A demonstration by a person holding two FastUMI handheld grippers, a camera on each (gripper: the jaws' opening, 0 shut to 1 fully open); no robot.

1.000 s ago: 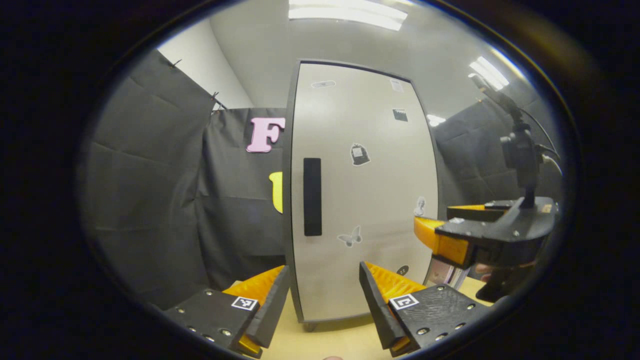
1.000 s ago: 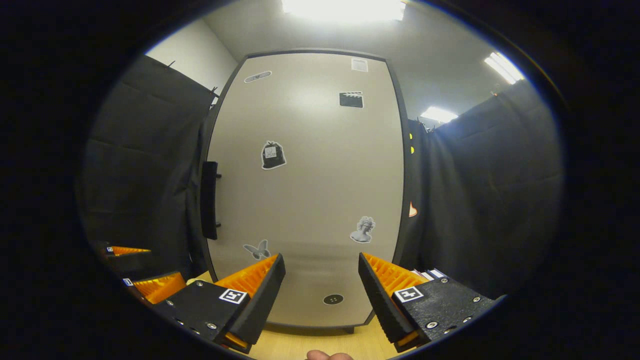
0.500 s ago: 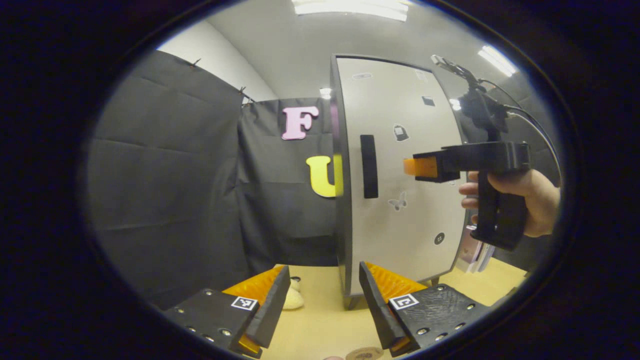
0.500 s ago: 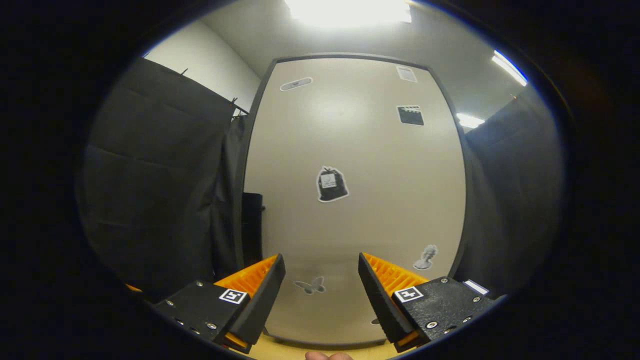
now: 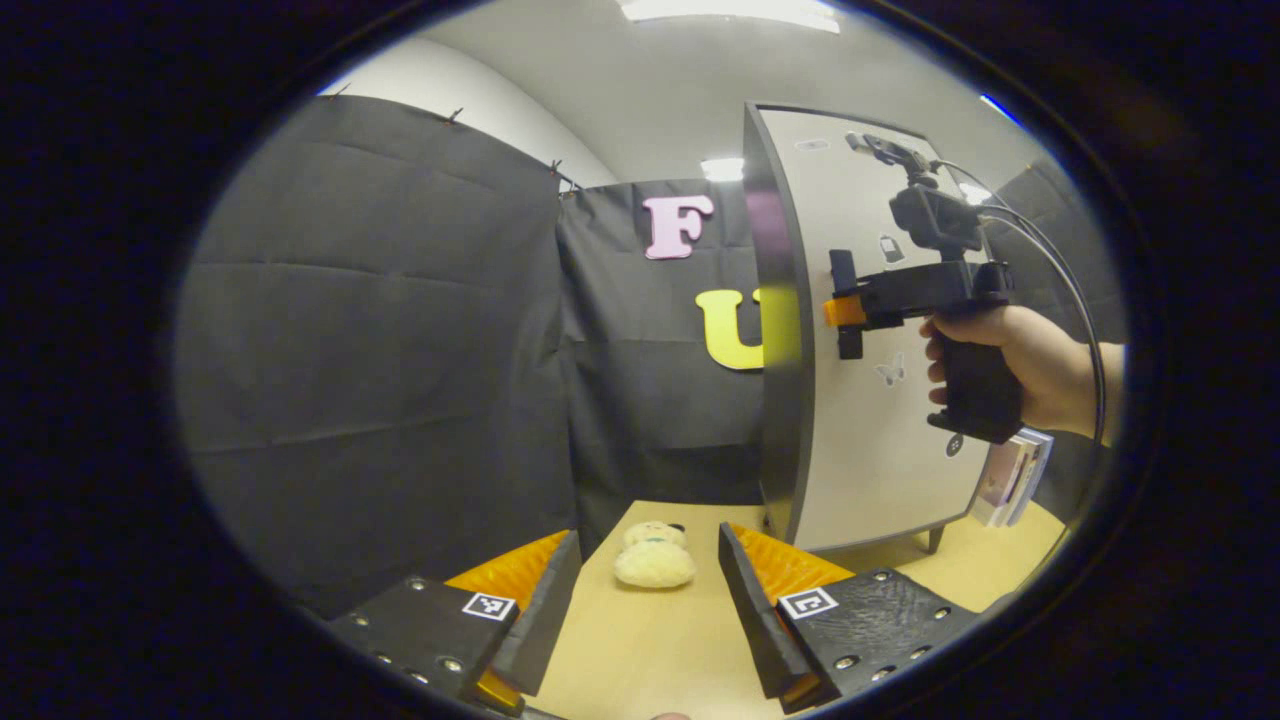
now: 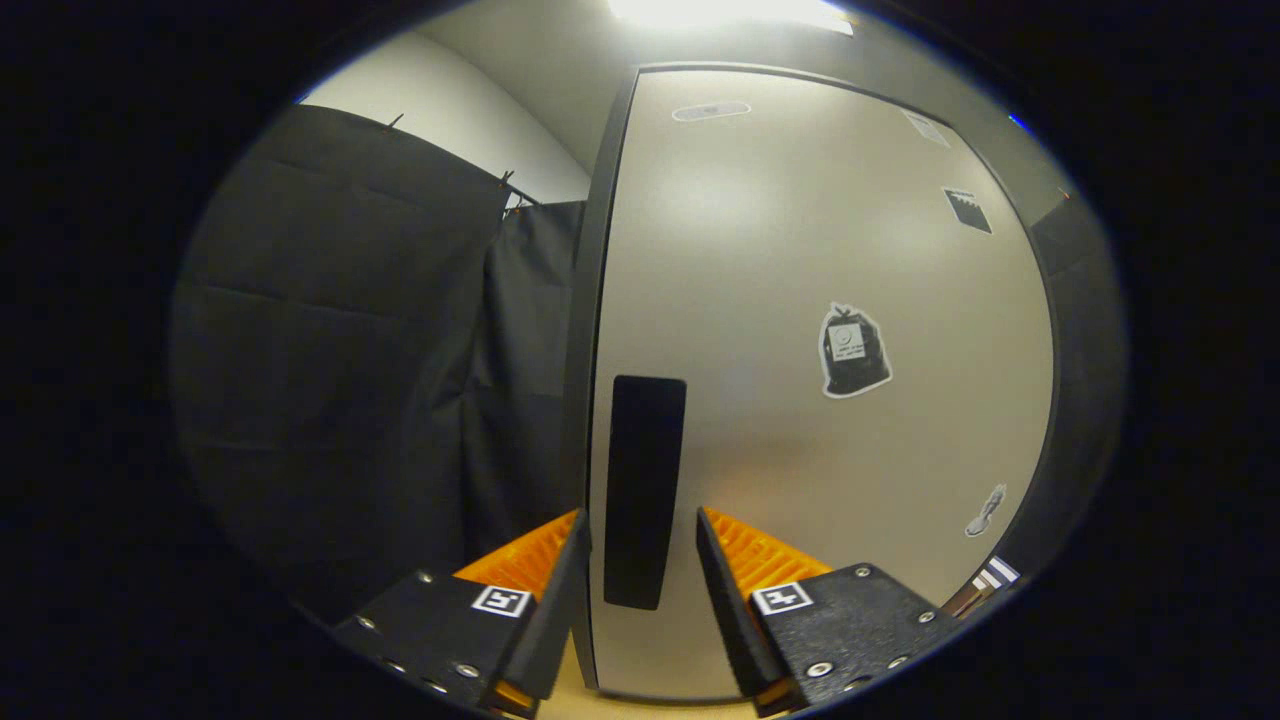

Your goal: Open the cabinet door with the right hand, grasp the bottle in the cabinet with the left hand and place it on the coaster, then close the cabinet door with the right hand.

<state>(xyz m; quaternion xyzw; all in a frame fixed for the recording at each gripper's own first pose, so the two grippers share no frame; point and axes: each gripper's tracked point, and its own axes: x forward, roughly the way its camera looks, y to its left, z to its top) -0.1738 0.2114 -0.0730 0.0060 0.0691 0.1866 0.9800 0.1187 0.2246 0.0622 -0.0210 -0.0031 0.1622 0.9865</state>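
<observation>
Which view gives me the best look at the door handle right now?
The right gripper view: the door handle stands large and head-on, its lower part between the open fingers of the right gripper. The left gripper view shows the handle small, side-on and partly covered by that gripper.

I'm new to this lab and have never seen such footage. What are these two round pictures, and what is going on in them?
A person holds a two-finger tool in each hand; a fisheye camera rides on each. In the left gripper view, the left tool hangs open over a wooden table bearing a small plush toy. Farther off, a hand holds the right tool at the black handle of a pale cabinet door. In the right gripper view, the right tool has its fingers either side of that handle, not visibly pressing. Nothing is held. Books stand beside the cabinet.
</observation>
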